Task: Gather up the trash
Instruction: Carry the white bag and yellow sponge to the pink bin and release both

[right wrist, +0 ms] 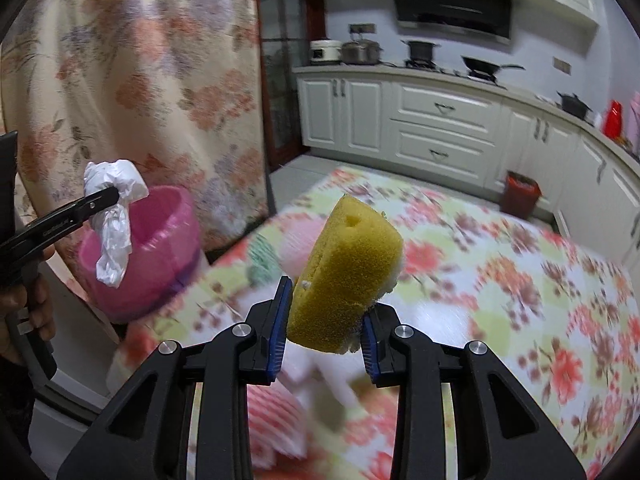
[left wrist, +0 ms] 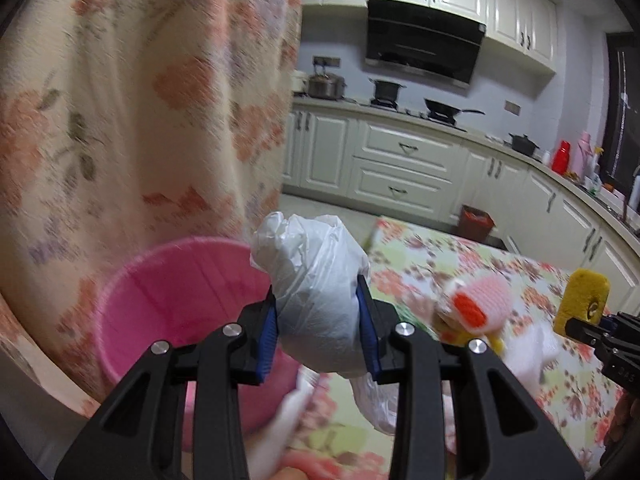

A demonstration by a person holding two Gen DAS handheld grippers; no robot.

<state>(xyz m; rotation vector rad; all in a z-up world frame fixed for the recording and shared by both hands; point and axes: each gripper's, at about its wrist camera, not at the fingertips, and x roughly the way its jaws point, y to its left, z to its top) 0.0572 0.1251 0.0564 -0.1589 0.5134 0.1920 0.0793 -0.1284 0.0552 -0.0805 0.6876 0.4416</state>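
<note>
My left gripper (left wrist: 320, 320) is shut on a crumpled white plastic bag (left wrist: 316, 280), held in the air just right of a pink bin (left wrist: 176, 292). From the right wrist view that same bag (right wrist: 114, 200) hangs from the left gripper (right wrist: 116, 196) over the pink bin (right wrist: 160, 248). My right gripper (right wrist: 326, 320) is shut on a yellow sponge (right wrist: 348, 276), lifted above the floral tablecloth (right wrist: 500, 280). The sponge (left wrist: 582, 300) and the right gripper (left wrist: 576, 326) also show at the right edge of the left wrist view.
A pink, white and orange knitted item (left wrist: 480, 304) and blurred white scraps lie on the floral tablecloth (left wrist: 460, 256). A flowered curtain (left wrist: 140, 100) hangs behind the bin. Kitchen cabinets (right wrist: 440, 120) with pots stand beyond, and a red-brown bin (right wrist: 520, 196) is on the floor.
</note>
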